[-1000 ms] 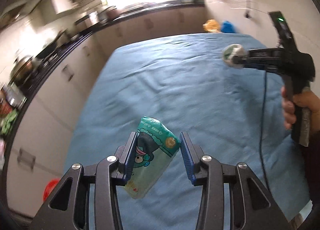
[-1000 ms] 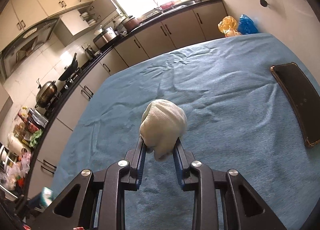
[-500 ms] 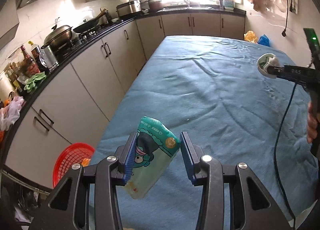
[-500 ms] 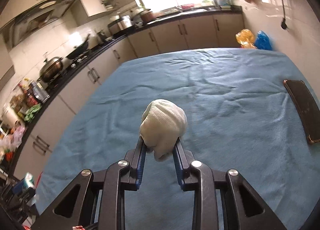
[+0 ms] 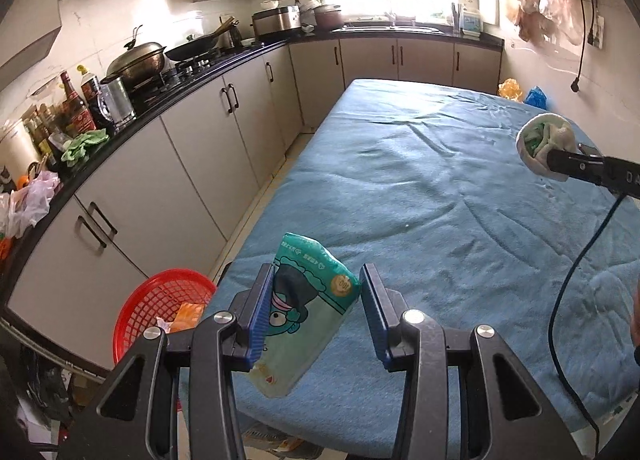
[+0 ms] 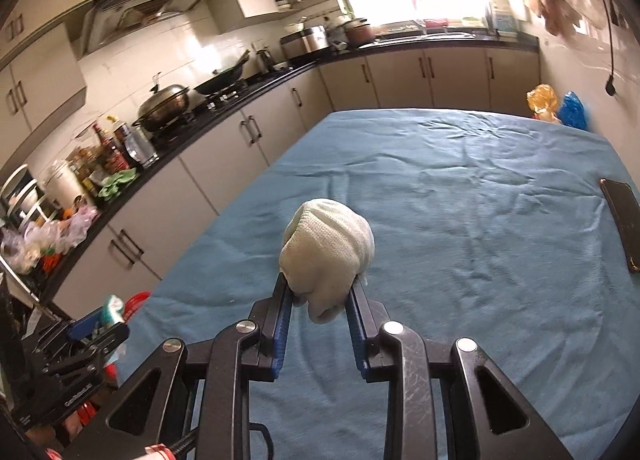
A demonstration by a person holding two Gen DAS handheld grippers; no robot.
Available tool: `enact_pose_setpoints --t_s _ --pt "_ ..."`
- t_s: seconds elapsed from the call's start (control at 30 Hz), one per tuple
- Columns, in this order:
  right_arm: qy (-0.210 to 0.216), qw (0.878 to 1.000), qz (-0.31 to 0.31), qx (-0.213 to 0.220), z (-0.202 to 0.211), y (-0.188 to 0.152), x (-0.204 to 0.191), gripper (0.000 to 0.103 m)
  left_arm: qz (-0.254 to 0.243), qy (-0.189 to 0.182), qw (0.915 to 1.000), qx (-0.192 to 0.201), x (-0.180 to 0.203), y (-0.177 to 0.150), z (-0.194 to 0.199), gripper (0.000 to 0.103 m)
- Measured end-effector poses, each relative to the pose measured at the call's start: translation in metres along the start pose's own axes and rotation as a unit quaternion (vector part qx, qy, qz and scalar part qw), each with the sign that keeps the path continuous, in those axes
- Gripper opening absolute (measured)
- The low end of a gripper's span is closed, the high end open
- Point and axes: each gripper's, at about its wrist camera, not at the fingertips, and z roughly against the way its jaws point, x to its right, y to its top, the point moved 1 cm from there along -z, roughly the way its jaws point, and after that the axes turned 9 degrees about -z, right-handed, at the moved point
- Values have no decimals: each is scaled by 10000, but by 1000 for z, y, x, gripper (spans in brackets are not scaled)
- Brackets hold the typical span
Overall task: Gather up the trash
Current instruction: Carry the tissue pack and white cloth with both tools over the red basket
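Left tool [image 5: 316, 306] clamped on a crinkly teal plastic snack packet with a cartoon face [image 5: 306, 312], held tilted in the air between the blue pads. Just beyond and below-left of that tool, on the floor beside the counter edge — a round red plastic mesh basket [image 5: 160, 296] with some orange scrap already inside. Right tool [image 6: 320, 302] closed narrow on a crumpled white knitted cloth wad [image 6: 326, 252], raised above the blue-cloth-covered counter [image 6: 460, 220]. Far right of that tool, a dark flat phone-like slab [image 6: 622, 216], lying on the cloth. Step in hand, by the look of it: carrying both pieces to the bin. Next move likely calls for bringing the left tool over the basket mouth, then opening — the right to follow.
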Motion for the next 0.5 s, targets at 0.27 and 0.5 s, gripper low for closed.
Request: enact_pose_setpoints --t_s 0.27,0.5 --pt "208 9993 275 -135 -1 -19 -38 29 192 61 9998 14 -19 -12 7 42" --pt "390 9974 537 -286 -7 -34 -71 29 398 114 9991 -10 -39 -24 8 42"
